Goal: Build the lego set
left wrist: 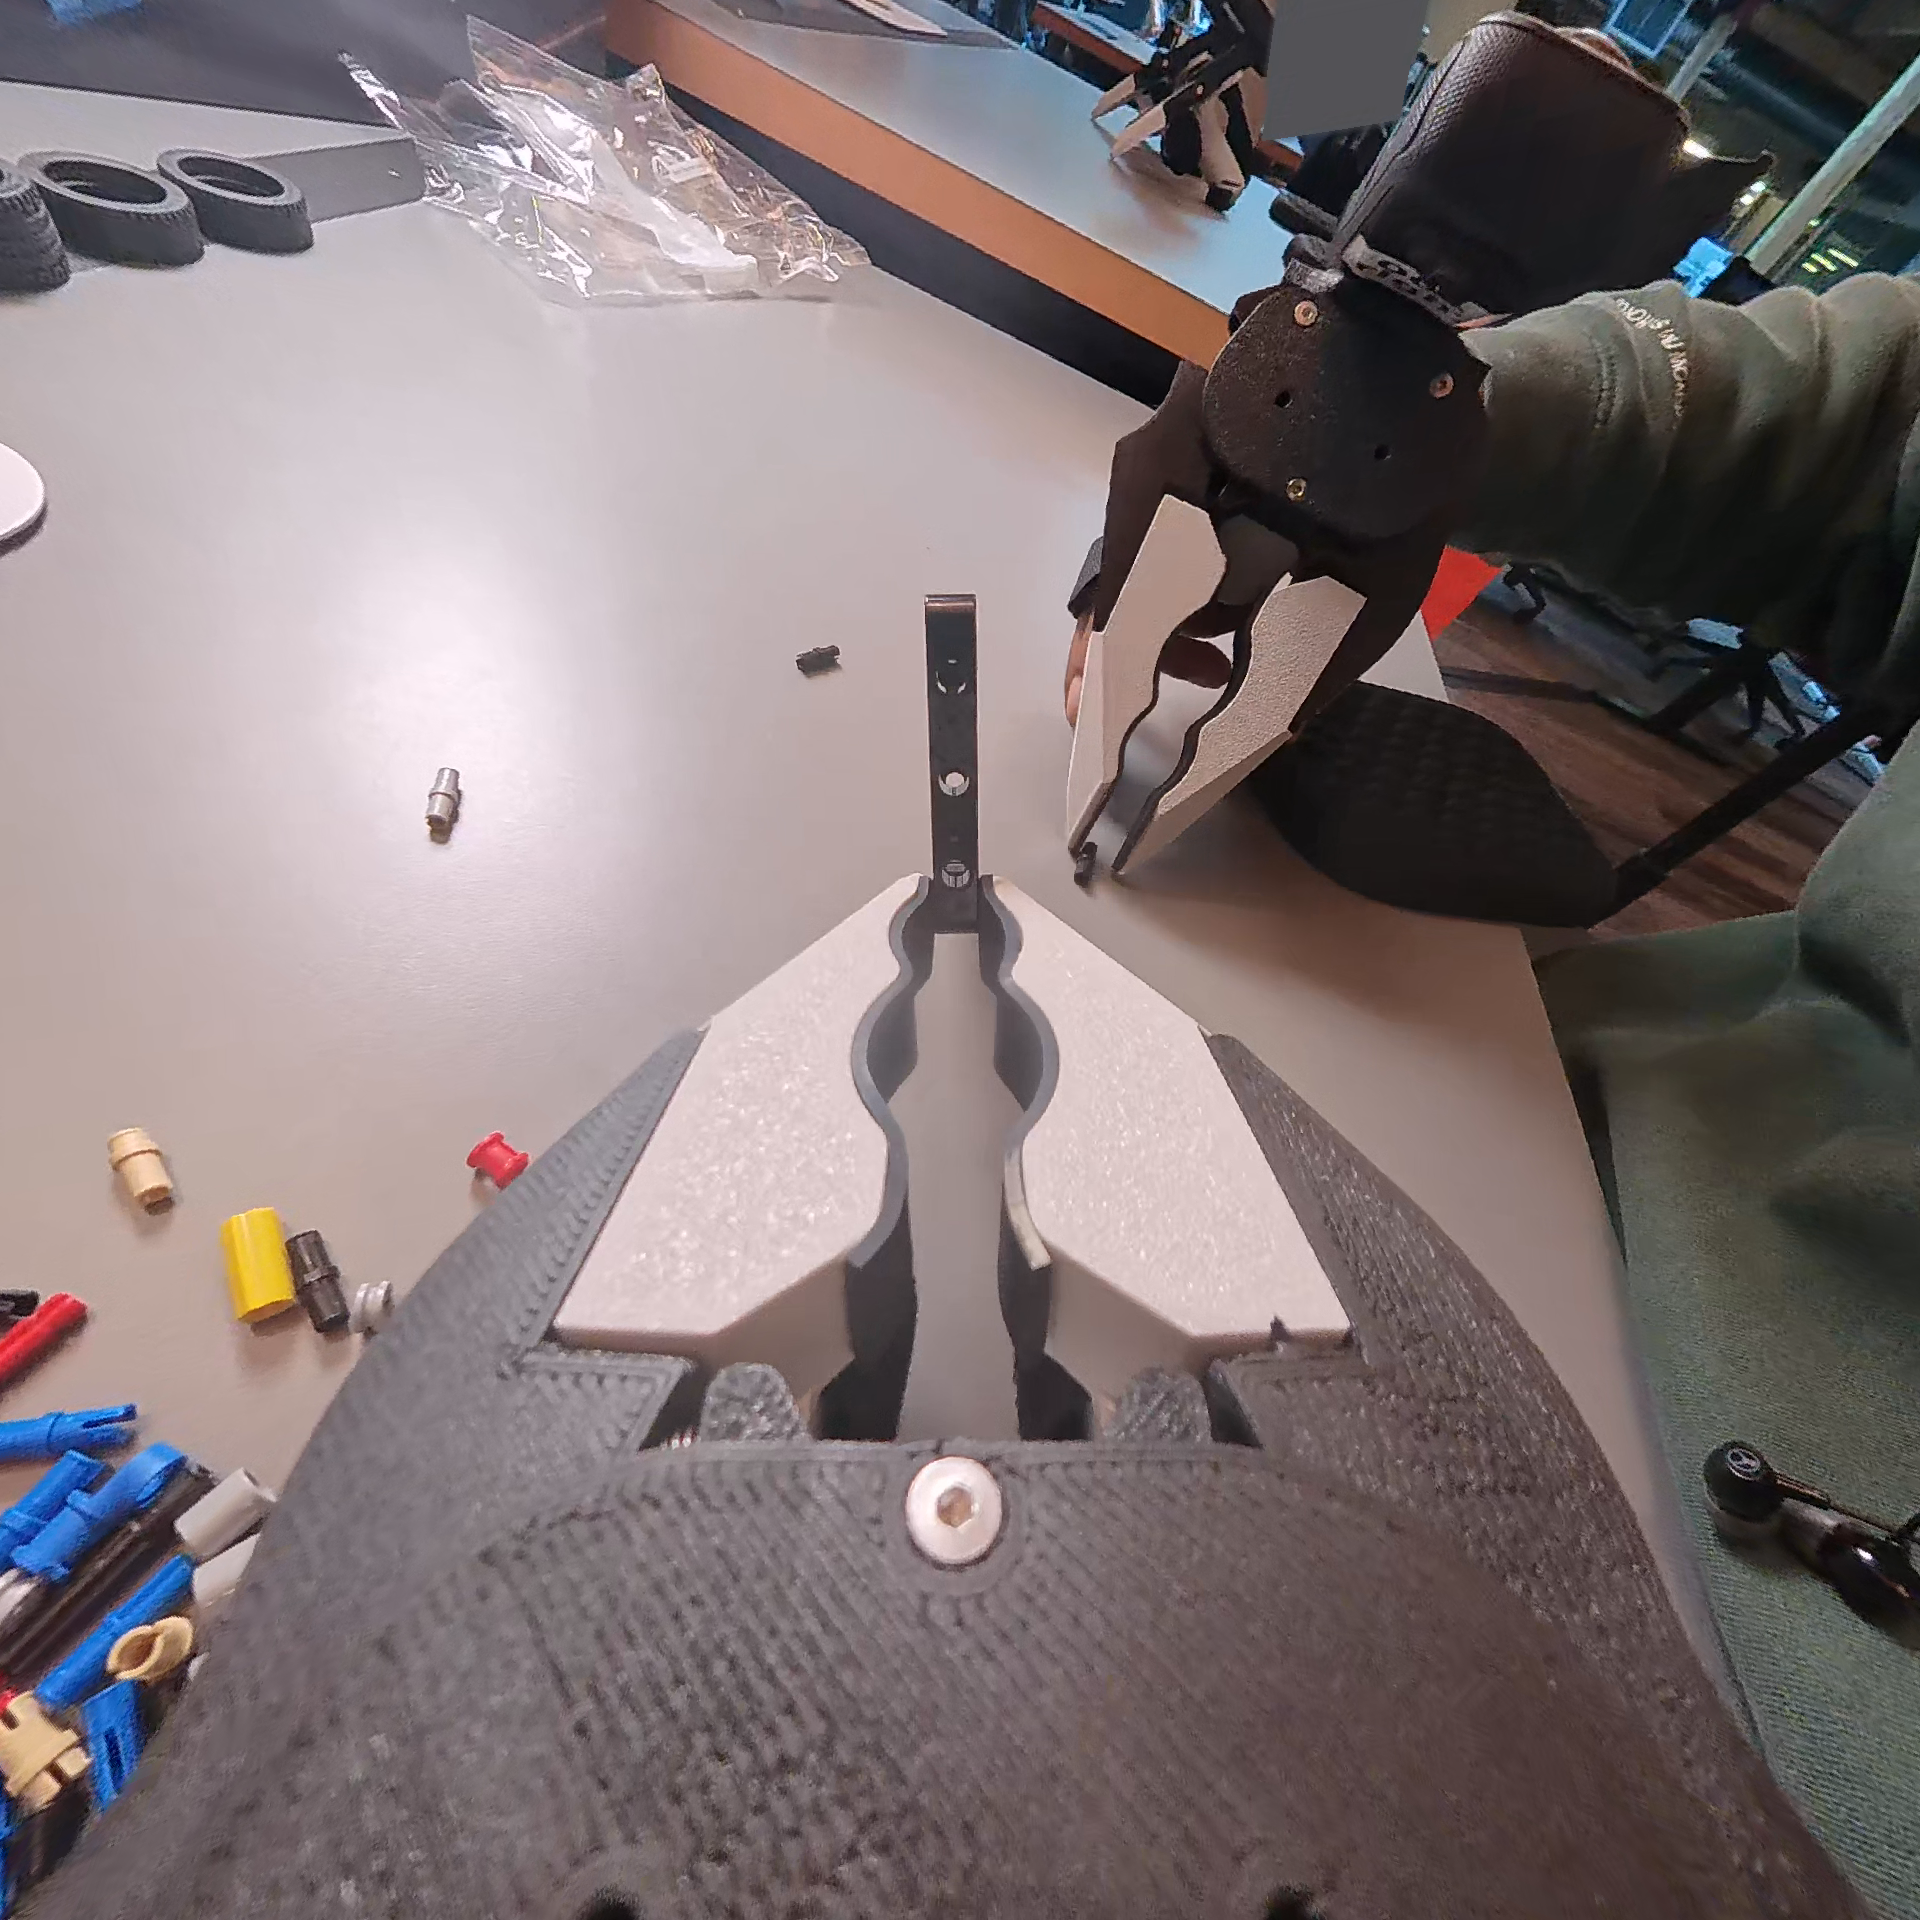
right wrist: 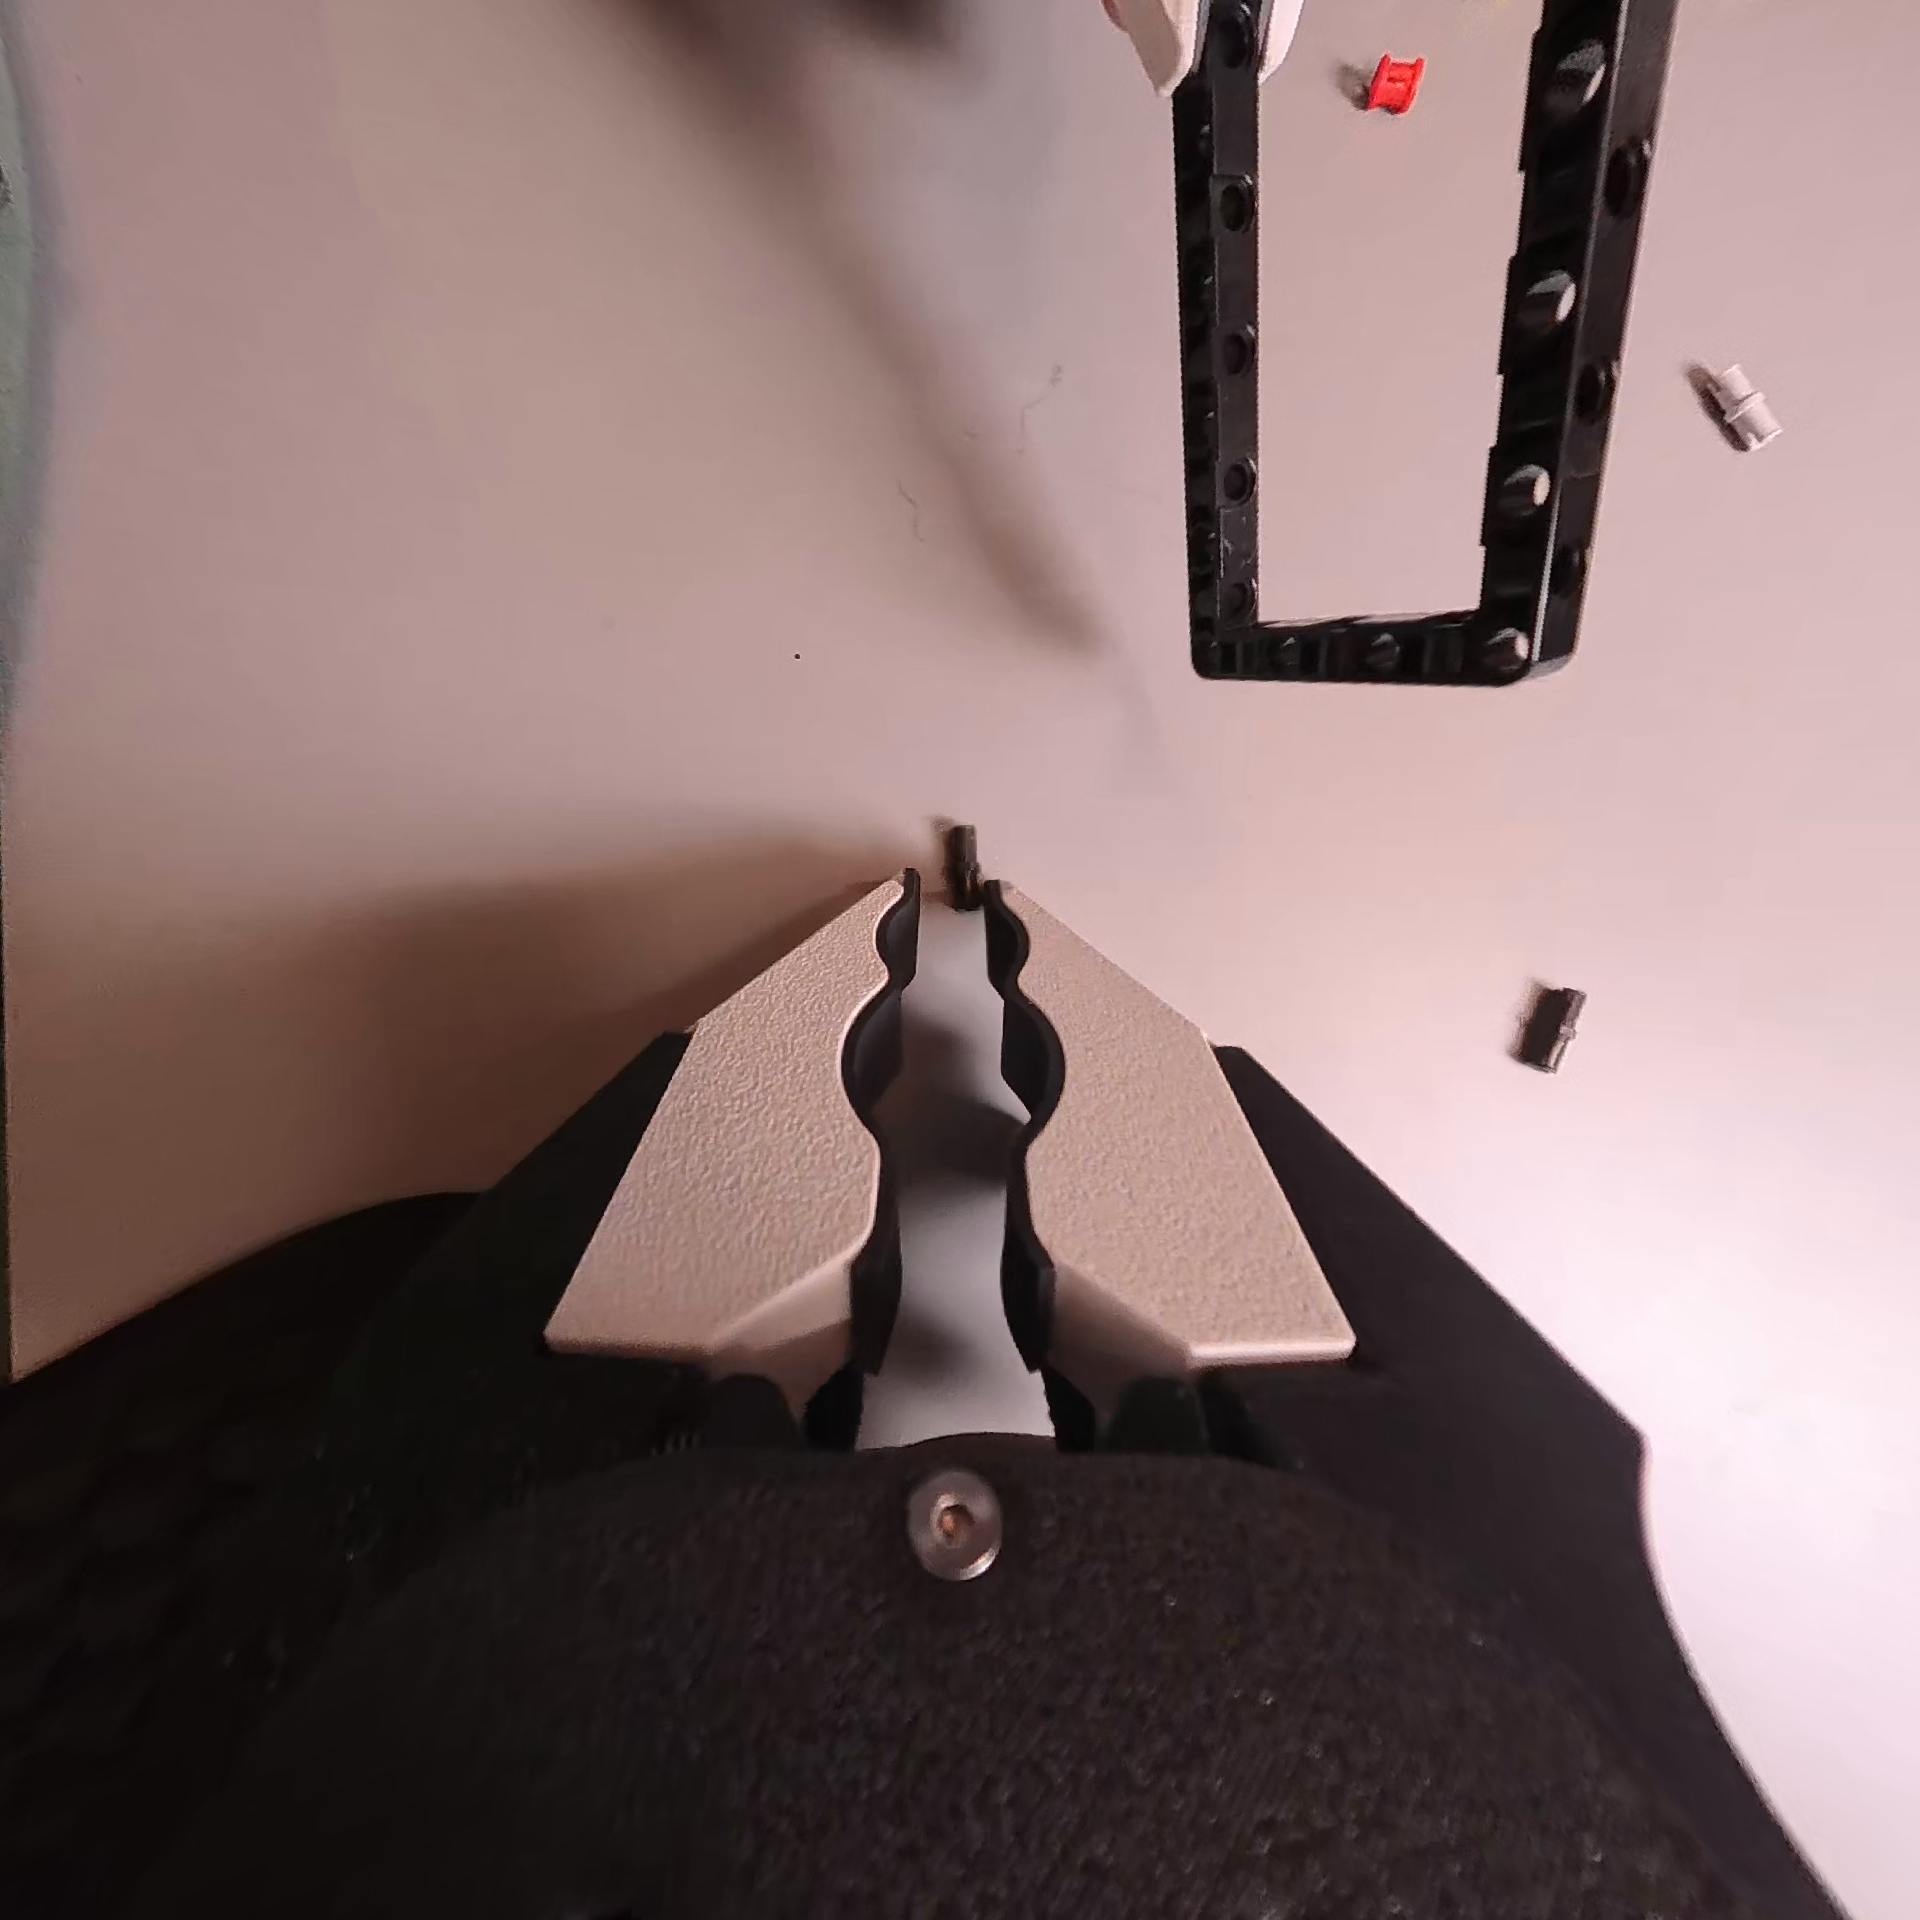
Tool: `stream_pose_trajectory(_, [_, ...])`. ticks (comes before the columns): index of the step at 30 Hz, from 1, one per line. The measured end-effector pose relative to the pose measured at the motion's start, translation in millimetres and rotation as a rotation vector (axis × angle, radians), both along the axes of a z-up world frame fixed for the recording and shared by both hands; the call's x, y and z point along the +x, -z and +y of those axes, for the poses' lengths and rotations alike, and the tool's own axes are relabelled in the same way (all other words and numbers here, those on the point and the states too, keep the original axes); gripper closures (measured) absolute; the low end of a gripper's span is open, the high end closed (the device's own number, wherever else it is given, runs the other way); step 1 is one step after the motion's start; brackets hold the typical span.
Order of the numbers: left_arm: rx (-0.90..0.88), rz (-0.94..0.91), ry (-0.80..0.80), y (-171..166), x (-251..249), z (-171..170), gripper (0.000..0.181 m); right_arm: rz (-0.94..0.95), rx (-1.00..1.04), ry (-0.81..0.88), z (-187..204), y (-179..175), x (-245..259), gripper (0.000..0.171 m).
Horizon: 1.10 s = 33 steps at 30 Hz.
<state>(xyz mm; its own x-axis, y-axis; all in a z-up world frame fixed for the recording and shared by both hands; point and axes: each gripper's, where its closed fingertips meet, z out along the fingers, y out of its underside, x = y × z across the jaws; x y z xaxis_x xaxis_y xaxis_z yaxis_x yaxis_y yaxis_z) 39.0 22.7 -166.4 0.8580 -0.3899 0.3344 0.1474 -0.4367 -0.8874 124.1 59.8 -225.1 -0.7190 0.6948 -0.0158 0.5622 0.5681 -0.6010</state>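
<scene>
Nearest me, my left hand-held gripper [left wrist: 951,894] pinches the black frame [left wrist: 952,748] edge-on above the surface [left wrist: 520,623]. Beyond, my right hand-held gripper [right wrist: 953,891], tips narrowly parted, straddles a small black pin [right wrist: 964,854] lying there.
</scene>
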Motion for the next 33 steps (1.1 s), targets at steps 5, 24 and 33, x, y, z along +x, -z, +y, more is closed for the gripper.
stream_pose_trajectory(5, [0.0, -0.002, 0.005, -0.1, -0.3, 0.2, 0.176, 0.022, 0.007, 0.029, 0.9, 0.2, 1.4, 0.162])
stream_pose_trajectory(24, [-0.026, -0.029, 0.036, 0.7, 8.1, -1.8, 0.176, 0.328, 0.222, -0.072, -4.3, -53.1, -16.5, 0.17])
stream_pose_trajectory(33, [-0.066, -0.172, 0.128, -8.4, 29.4, -9.3, 0.176, 0.415, 0.56, -0.427, -25.5, -87.2, -34.7, 0.171])
